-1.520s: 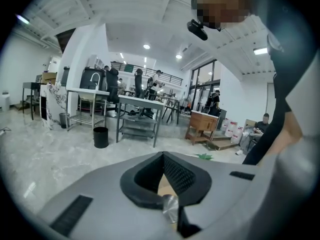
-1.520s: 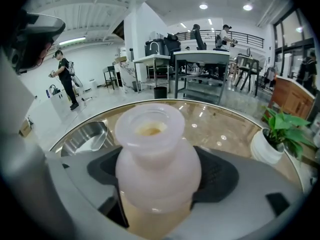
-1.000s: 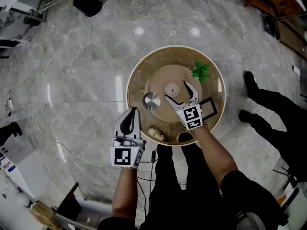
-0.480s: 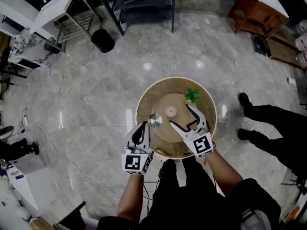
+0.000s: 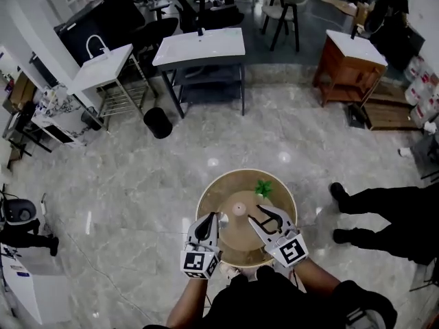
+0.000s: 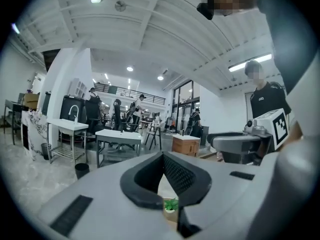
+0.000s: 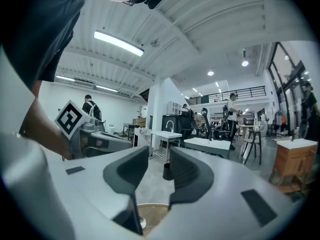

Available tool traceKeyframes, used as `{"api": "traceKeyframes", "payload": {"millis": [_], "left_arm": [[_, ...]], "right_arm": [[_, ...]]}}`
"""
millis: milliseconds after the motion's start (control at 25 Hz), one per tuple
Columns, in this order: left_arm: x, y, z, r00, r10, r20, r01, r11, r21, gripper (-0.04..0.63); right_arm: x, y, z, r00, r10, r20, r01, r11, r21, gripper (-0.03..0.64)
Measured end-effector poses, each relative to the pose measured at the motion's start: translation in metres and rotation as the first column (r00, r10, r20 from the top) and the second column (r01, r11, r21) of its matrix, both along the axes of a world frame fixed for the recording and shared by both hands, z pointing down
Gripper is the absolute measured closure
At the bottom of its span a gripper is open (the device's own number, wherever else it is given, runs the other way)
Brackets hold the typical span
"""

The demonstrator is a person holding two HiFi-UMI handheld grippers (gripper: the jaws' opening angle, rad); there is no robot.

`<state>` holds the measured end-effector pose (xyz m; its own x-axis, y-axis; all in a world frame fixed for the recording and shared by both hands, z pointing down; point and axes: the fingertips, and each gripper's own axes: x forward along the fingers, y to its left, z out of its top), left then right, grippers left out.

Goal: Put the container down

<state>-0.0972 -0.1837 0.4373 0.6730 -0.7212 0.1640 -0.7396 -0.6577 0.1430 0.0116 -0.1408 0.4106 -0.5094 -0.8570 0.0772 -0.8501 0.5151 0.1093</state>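
A round wooden table stands below me. On it, just ahead of my left gripper, stands a small round metal container; its shiny edge also shows low in the right gripper view. The left gripper's pads meet at the tips and hold nothing. My right gripper hovers over the table's near right side. Its jaws are closing, with a gap and nothing between them. A small white round piece lies at the table's middle.
A small green plant stands at the table's far side and shows between the left pads. A person's legs and shoes are to the right. White sink stands, a black bin and a wooden cabinet lie beyond.
The head view has lifted, so the table looks smaller and much more of the room shows. The right gripper's jaws have narrowed. Both grippers stay at the table's near edge.
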Motion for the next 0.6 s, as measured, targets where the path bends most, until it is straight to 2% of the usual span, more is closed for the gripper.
{"api": "traceKeyframes", "payload": {"millis": [120, 280, 480, 600], "left_arm": [[0.013, 0.013, -0.018, 0.999, 0.043, -0.003, -0.043, 0.999, 0.022, 0.595], [0.023, 0.019, -0.033, 0.999, 0.052, -0.012, -0.051, 0.997, 0.062, 0.595], [0.025, 0.012, -0.051, 0.999, 0.042, 0.003, -0.042, 0.995, 0.094, 0.595], [0.023, 0.013, -0.056, 0.999, 0.031, 0.022, -0.033, 0.993, 0.109, 0.595]], "right_arm": [[0.004, 0.014, -0.026, 0.999, 0.017, 0.031, -0.018, 0.999, 0.035, 0.532], [0.015, 0.022, -0.039, 0.998, 0.057, 0.036, -0.058, 0.998, 0.015, 0.617], [0.033, 0.017, -0.045, 0.993, 0.115, -0.036, -0.115, 0.993, 0.006, 0.618], [0.039, 0.017, -0.050, 0.989, 0.142, -0.035, -0.141, 0.990, 0.012, 0.618]]}}
